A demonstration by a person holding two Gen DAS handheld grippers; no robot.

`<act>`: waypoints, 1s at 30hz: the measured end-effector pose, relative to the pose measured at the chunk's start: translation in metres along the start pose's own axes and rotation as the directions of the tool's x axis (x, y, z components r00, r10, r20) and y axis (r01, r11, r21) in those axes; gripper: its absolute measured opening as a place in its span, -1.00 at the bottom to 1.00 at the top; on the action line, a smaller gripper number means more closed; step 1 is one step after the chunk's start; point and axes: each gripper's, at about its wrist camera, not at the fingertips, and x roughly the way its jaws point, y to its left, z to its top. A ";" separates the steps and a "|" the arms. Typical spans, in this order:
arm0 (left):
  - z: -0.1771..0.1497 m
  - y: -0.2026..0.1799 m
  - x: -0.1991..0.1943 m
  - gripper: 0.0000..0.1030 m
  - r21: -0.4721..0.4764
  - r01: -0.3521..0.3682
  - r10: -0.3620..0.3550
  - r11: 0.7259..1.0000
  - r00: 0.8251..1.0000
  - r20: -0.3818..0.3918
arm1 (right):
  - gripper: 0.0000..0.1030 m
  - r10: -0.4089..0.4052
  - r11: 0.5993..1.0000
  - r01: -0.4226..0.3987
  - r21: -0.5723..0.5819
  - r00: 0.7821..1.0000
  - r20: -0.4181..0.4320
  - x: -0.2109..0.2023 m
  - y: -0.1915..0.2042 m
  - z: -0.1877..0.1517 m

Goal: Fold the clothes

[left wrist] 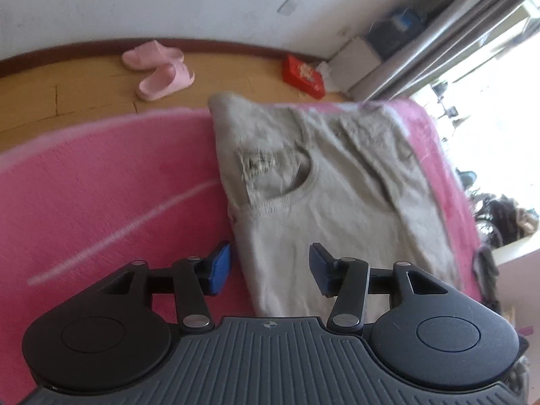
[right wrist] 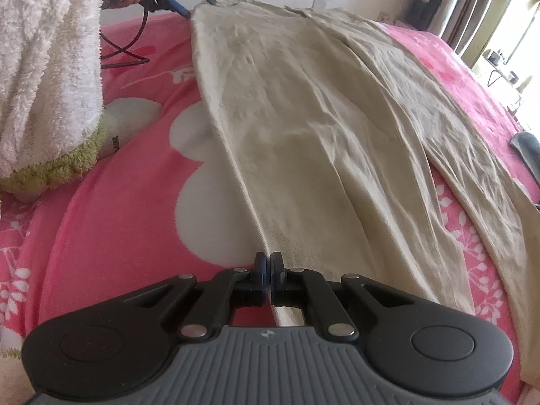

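The left tool [left wrist: 270, 270] is held released, its blue pads spread apart over the collar end of the beige shirt [left wrist: 324, 182], with one pad off the cloth above the pink blanket [left wrist: 101, 185] and the other above the fabric — nothing is gripped here. The shirt is laid flat on the bed, its sides already turned in to a long narrow strip, and its long axis is seen to run from the neckline near the left tool to the hem at the right tool [right wrist: 268, 266]. That tool is clenched on the hem edge of the shirt [right wrist: 303, 118]. For the step in hand, judged to be a lengthwise fold, the left tool would best be closed on the matching corner at the collar end — both corners gripped evenly, the cloth kept taut and level so that no crease is dragged in.
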 end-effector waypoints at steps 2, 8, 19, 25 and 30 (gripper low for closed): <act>-0.002 -0.003 0.004 -0.22 0.011 -0.026 0.026 1.000 1.000 0.004 | -0.95 0.005 1.000 -0.005 0.009 1.000 -0.001 0.000 0.000 -0.001; 0.002 -0.012 0.000 -0.82 0.028 -0.082 0.081 0.996 0.996 0.038 | -0.95 0.094 0.994 -0.093 0.055 0.996 -0.009 -0.008 -0.009 0.003; -0.001 -0.012 0.007 -0.77 0.124 -0.124 0.115 0.984 0.990 0.082 | -0.88 0.244 0.955 -0.229 0.189 0.968 -0.058 0.008 -0.006 0.005; 0.004 -0.011 0.006 -0.70 0.159 -0.106 0.099 0.982 0.994 0.055 | -0.52 0.230 0.838 -0.209 0.504 0.973 0.021 -0.018 -0.060 -0.024; 0.004 -0.011 0.007 -0.70 0.160 -0.107 0.100 0.981 0.994 0.048 | -0.43 -0.040 0.428 0.003 0.904 0.999 0.016 -0.086 -0.148 -0.119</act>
